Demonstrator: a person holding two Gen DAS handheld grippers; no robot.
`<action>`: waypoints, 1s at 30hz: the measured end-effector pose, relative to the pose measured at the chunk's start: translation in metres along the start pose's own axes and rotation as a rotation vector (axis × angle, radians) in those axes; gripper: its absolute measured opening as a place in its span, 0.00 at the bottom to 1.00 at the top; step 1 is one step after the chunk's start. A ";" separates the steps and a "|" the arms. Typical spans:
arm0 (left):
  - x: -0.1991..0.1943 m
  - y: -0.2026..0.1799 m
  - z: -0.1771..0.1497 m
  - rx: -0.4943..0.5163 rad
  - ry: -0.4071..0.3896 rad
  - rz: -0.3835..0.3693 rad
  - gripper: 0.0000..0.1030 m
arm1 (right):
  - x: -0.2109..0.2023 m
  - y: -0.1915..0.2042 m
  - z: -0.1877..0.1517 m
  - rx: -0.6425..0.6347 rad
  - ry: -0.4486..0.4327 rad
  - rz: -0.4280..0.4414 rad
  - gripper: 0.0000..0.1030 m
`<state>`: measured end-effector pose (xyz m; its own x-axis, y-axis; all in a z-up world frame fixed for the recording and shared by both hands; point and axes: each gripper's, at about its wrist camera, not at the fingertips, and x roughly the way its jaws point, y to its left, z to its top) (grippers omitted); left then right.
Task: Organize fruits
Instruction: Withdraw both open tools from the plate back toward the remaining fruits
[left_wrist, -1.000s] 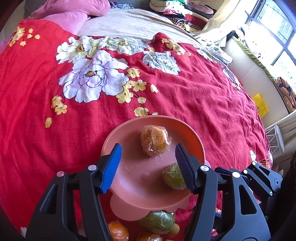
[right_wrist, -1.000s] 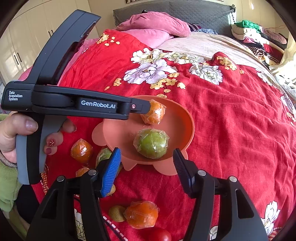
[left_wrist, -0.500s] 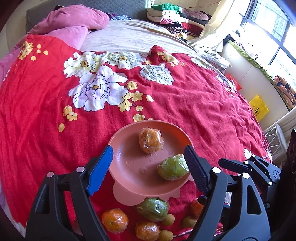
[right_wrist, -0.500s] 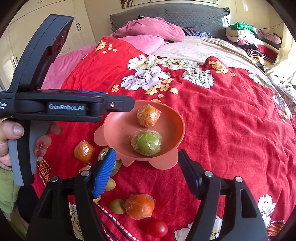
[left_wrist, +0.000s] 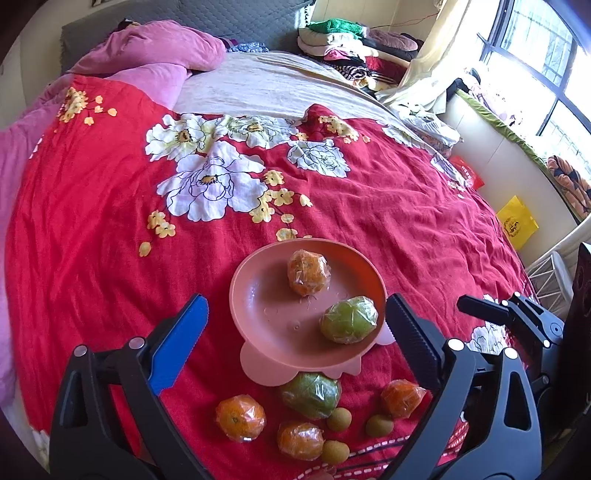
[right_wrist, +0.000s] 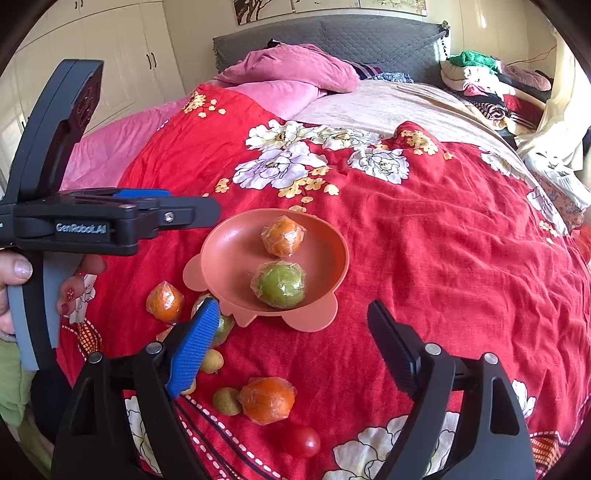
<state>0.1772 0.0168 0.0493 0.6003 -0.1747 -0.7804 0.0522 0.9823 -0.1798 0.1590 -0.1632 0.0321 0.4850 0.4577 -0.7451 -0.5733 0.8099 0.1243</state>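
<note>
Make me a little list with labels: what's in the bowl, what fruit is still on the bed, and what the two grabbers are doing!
bowl: pink bowl on the red bedspread
in bowl: wrapped orange; wrapped green fruit
still on bed: wrapped oranges, one wrapped green fruit, small brownish fruits, a red tomato
left gripper: jaws opening, nothing between them
right gripper: jaws opening, nothing gripped

Both wrist cameras looked steeply down along their fingers from near the bed's (left_wrist: 110, 221) foot edge toward its headboard; both closely shared the pink plate (left_wrist: 258, 295) (right_wrist: 229, 251).
</note>
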 end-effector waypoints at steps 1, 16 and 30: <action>-0.003 0.000 -0.002 0.002 -0.003 0.001 0.89 | -0.001 -0.001 0.000 0.001 -0.001 -0.002 0.82; -0.021 0.008 -0.037 0.015 -0.004 0.033 0.90 | -0.011 -0.002 -0.016 -0.004 0.011 -0.019 0.87; -0.010 0.016 -0.085 0.011 0.096 0.047 0.90 | -0.009 0.002 -0.037 -0.019 0.050 -0.022 0.88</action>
<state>0.1039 0.0287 0.0032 0.5230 -0.1335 -0.8418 0.0351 0.9902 -0.1352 0.1291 -0.1791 0.0149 0.4645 0.4208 -0.7792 -0.5755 0.8122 0.0955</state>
